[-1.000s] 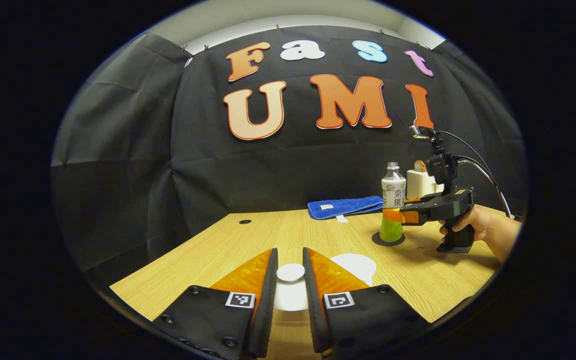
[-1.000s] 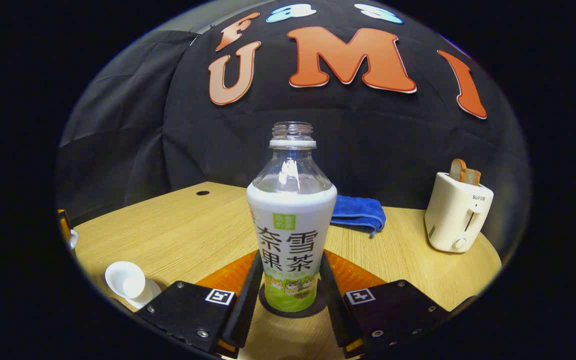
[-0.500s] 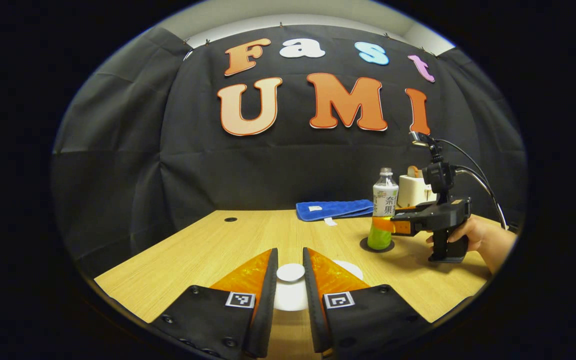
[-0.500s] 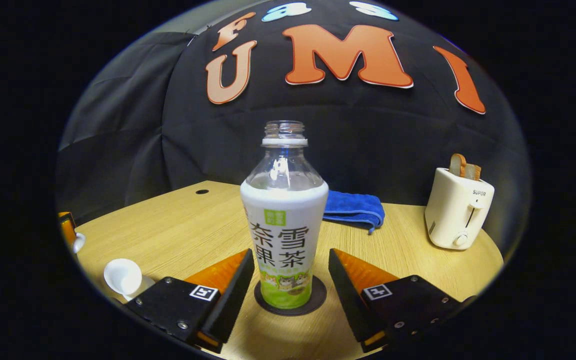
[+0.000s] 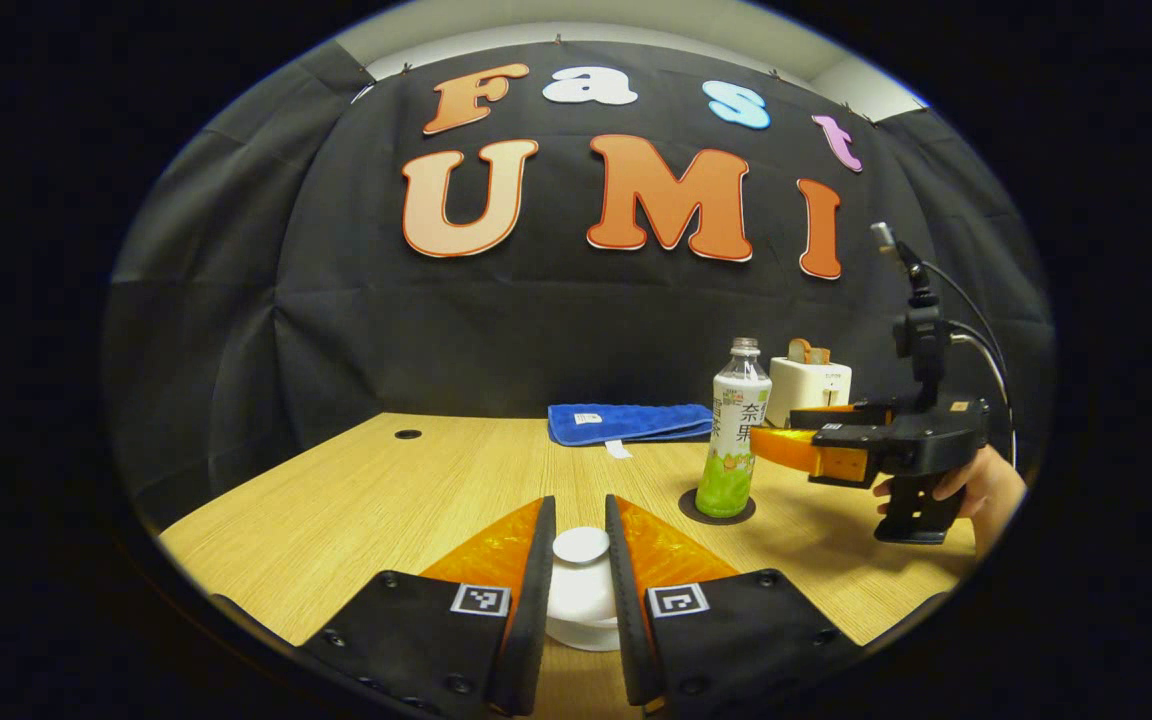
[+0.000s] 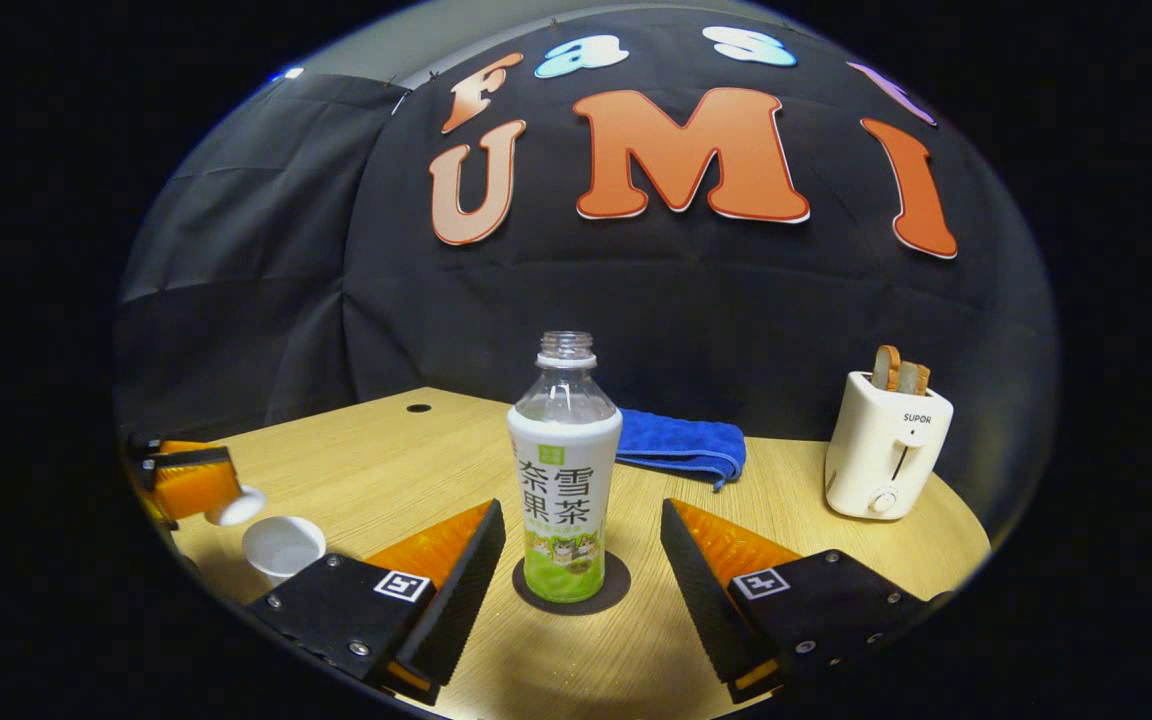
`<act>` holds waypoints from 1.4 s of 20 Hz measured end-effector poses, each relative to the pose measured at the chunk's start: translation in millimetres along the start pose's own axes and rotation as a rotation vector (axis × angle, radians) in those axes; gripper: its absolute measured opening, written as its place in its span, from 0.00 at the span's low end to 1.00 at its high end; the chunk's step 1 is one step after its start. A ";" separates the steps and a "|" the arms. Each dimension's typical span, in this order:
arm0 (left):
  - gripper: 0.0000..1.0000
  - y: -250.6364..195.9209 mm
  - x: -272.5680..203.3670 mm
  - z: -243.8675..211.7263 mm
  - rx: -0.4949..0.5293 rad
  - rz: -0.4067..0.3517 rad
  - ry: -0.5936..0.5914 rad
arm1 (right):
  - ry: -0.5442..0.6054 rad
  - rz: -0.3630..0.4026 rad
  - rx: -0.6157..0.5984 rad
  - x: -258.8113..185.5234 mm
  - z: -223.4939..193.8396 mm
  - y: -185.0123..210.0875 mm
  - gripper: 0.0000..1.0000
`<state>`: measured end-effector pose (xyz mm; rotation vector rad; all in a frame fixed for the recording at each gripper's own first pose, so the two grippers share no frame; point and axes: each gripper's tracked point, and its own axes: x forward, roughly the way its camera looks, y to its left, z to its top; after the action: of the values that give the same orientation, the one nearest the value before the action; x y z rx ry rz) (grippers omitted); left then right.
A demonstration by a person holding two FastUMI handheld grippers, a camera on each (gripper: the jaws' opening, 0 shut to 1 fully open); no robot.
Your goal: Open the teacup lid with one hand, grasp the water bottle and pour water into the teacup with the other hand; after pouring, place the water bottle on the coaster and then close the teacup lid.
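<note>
Two steps look finished to us and one is left: the clear plastic water bottle with the white and green label [image 6: 564,478] stands upright on the dark round coaster [image 6: 609,590], so we judge the pouring and the setting down done, while the small white ceramic teacup [image 6: 283,546] is open-mouthed and not yet covered.

Taking the bottle as our landmark, the right tool [image 6: 582,575] is open, its two fingers spread well apart to either side of the bottle's base and touching nothing. In the left gripper view the same tool sits just to the right of the bottle, held by a hand [image 5: 988,492]. The cup sits on the table [image 6: 386,450] to the left of the bottle and nearer the camera. Farther left again, the left tool [image 5: 581,585] is closed on the round white teacup lid [image 5: 581,546], both fingers pressing its knob; in the right gripper view the lid hangs just beside the cup's rim, seemingly not on it.

The bottle is smooth, capless, narrowing to a threaded neck, and looks light and easy to tip. The lid and cup look glazed, hard and slippery. The table is pale wood-grain laminate. Behind the bottle lie a folded blue terry cloth [image 6: 681,445] and, to its right, a cream plastic toaster holding toast [image 6: 886,445].
</note>
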<state>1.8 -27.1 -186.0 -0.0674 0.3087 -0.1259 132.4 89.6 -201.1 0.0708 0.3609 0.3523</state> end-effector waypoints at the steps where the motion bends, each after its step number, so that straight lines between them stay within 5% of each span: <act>1: 0.36 -1.3 4.5 -5.4 0.004 -0.002 0.012 | -0.006 0.004 -0.009 -6.0 1.4 1.2 0.94; 23: 0.35 -11.7 14.5 -27.2 0.149 0.010 0.094 | -0.085 0.006 -0.058 -70.3 15.8 4.4 0.94; 25: 0.52 -12.7 10.1 -14.9 0.155 0.018 0.058 | -0.094 -0.001 -0.049 -75.6 19.1 1.7 0.94; 28: 0.63 -9.9 6.4 9.1 0.167 0.046 -0.007 | -0.125 -0.020 -0.032 -85.3 31.7 -2.1 0.94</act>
<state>9.6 -37.4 -178.4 0.1049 0.2915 -0.1059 69.8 57.7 -143.4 0.0576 0.2317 0.3320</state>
